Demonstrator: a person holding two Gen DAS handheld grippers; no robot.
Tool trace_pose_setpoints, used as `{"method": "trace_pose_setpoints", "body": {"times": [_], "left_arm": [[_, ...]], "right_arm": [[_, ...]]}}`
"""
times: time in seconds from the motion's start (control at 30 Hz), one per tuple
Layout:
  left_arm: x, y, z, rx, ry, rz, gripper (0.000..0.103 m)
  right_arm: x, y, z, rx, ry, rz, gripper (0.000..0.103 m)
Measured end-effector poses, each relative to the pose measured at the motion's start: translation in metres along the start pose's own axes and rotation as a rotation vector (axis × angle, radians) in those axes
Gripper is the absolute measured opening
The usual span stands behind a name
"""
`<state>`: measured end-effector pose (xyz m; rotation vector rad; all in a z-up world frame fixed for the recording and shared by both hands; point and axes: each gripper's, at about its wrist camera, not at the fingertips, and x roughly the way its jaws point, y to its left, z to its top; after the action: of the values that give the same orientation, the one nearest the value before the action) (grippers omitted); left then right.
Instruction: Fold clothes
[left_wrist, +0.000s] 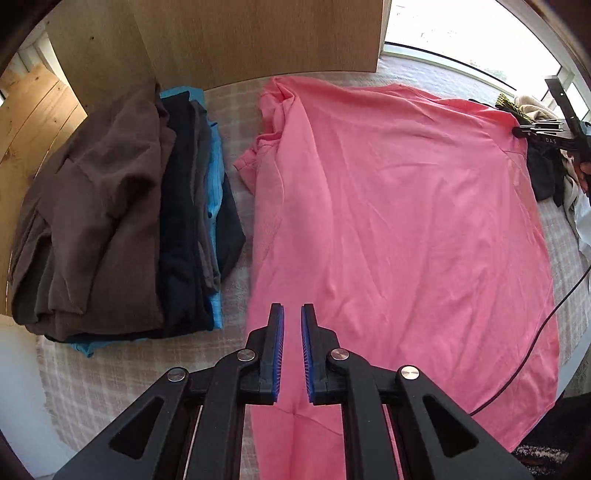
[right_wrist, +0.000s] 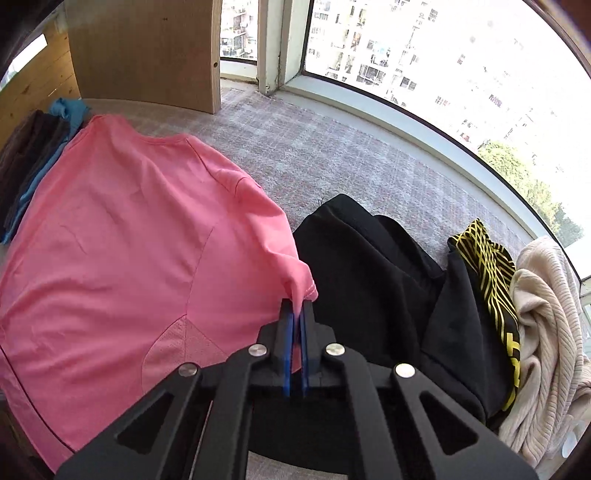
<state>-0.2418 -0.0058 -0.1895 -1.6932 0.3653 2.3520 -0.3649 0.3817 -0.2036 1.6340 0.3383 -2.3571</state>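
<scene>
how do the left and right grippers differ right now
The left gripper is open, with a gap between its blue pads, while the right gripper is shut on the pink shirt's sleeve. The left hovers empty above the shirt; the right holds cloth. Both are black with blue pads.

pink t-shirt (left_wrist: 399, 221) lies spread flat on the checked blanket, one sleeve lifted.

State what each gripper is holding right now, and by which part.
The right gripper is shut on the pink T-shirt, pinching the hem of its sleeve. The left gripper is open above the shirt's lower part, holding nothing.
</scene>
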Motion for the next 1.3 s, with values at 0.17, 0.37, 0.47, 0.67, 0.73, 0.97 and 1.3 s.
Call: {"method": "trace_pose_setpoints", "body": {"times": [0.17,0.37,0.47,0.67,0.73,0.97,1.3], "left_arm": [[0.031,0.032,0.063,-0.004,-0.025,0.013,0.011],[0.068,0.033,0.105,0.122,-0.001,0.020,0.007],[0.078,0.025,0.112,0.195,0.026,0.005,0.007],[0.096,0.017,0.115,0.282,0.101,-0.034,0.010],[0.099,0.017,0.116,0.285,0.105,-0.039,0.009],[0.089,0.018,0.116,0.290,0.068,0.007,0.002],[0.023,0.060,0.121,0.181,-0.048,0.281,0.005]], "right_arm": [[0.001,0.012,0.005,0.000,0.029,-0.025,0.033],[0.001,0.026,0.012,-0.020,0.037,-0.010,0.033],[0.007,0.031,0.015,-0.031,0.048,-0.006,0.034],[0.020,0.030,0.016,-0.013,0.065,0.015,0.033],[0.026,0.028,0.016,-0.007,0.075,0.019,0.033],[0.045,0.023,0.014,0.011,0.114,0.025,0.033],[0.057,0.016,0.013,0.029,0.155,0.042,0.036]]}}
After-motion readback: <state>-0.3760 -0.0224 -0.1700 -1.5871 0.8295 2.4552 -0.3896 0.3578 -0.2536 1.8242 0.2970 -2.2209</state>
